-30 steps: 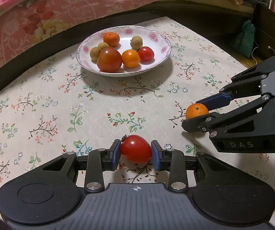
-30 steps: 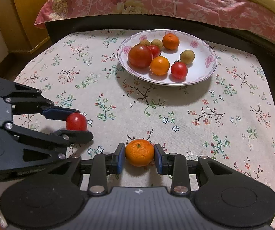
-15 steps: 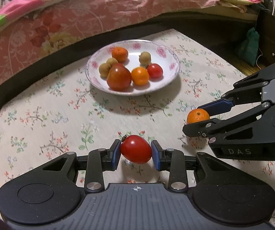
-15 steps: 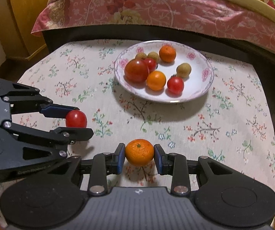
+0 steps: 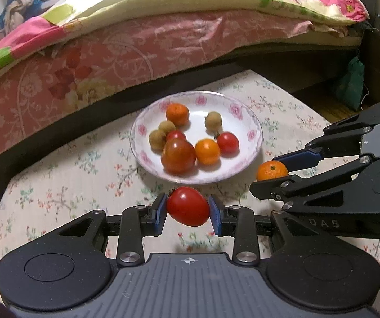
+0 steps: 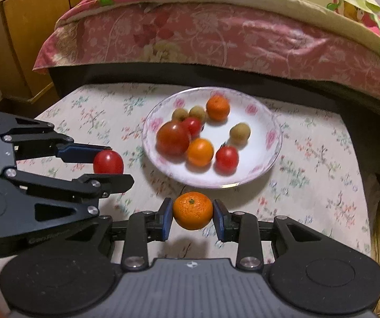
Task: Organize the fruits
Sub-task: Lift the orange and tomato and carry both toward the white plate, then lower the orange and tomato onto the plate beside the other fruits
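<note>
My left gripper [image 5: 187, 209] is shut on a red tomato [image 5: 187, 206], held above the floral tablecloth just short of the plate's near rim. My right gripper [image 6: 192, 214] is shut on a small orange [image 6: 192, 210], also lifted near the plate's front edge. Each gripper shows in the other's view: the right gripper [image 5: 277, 168] with the orange [image 5: 272, 170], the left gripper [image 6: 110, 163] with the tomato [image 6: 108, 162]. The white flowered plate [image 5: 253, 135] [image 6: 272, 137] holds several fruits: a big tomato [image 5: 178, 155], oranges, small tomatoes and brown longans.
A bed with a pink floral cover [image 5: 137, 47] runs along the table's far side. A wooden cabinet [image 6: 17, 26] stands at the far left in the right wrist view. A dark drawer unit and green bag [image 5: 351, 82] sit at the right.
Both grippers have risen off the cloth with their fruits and moved forward toward the plate, which now sits closer in both views. Both grips are unchanged.
</note>
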Action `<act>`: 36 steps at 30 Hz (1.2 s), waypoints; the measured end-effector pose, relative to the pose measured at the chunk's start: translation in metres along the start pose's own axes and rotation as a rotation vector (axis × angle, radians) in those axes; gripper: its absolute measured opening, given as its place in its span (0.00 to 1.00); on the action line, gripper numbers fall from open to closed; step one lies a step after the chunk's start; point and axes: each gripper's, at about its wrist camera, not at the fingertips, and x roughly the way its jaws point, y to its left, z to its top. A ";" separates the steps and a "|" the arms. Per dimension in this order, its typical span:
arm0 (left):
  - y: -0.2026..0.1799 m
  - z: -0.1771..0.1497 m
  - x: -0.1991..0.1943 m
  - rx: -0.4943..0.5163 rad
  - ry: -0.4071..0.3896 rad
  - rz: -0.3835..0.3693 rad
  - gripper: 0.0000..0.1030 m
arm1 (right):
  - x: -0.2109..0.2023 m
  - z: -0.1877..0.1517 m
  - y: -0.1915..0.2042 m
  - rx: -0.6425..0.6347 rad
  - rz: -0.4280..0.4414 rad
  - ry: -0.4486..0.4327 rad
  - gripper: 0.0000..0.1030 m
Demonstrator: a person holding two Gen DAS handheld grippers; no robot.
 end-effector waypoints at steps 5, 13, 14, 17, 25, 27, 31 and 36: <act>0.003 0.011 0.008 0.004 -0.024 0.009 0.41 | 0.006 0.010 -0.009 0.010 -0.008 -0.011 0.32; 0.004 0.027 0.022 0.018 -0.044 0.016 0.40 | 0.018 0.024 -0.024 0.037 -0.027 -0.019 0.32; 0.004 0.029 0.024 0.017 -0.047 0.017 0.40 | 0.020 0.026 -0.026 0.041 -0.029 -0.021 0.32; 0.007 0.036 0.031 0.011 -0.053 0.020 0.40 | 0.026 0.032 -0.031 0.050 -0.032 -0.030 0.32; 0.016 0.051 0.053 0.004 -0.046 0.027 0.39 | 0.046 0.047 -0.045 0.062 -0.040 -0.049 0.32; 0.017 0.053 0.059 0.002 -0.044 0.026 0.39 | 0.050 0.048 -0.048 0.067 -0.042 -0.050 0.32; 0.018 0.055 0.066 0.002 -0.040 0.023 0.39 | 0.057 0.049 -0.052 0.077 -0.042 -0.049 0.32; 0.022 0.056 0.072 0.001 -0.035 0.024 0.39 | 0.064 0.050 -0.054 0.087 -0.035 -0.054 0.32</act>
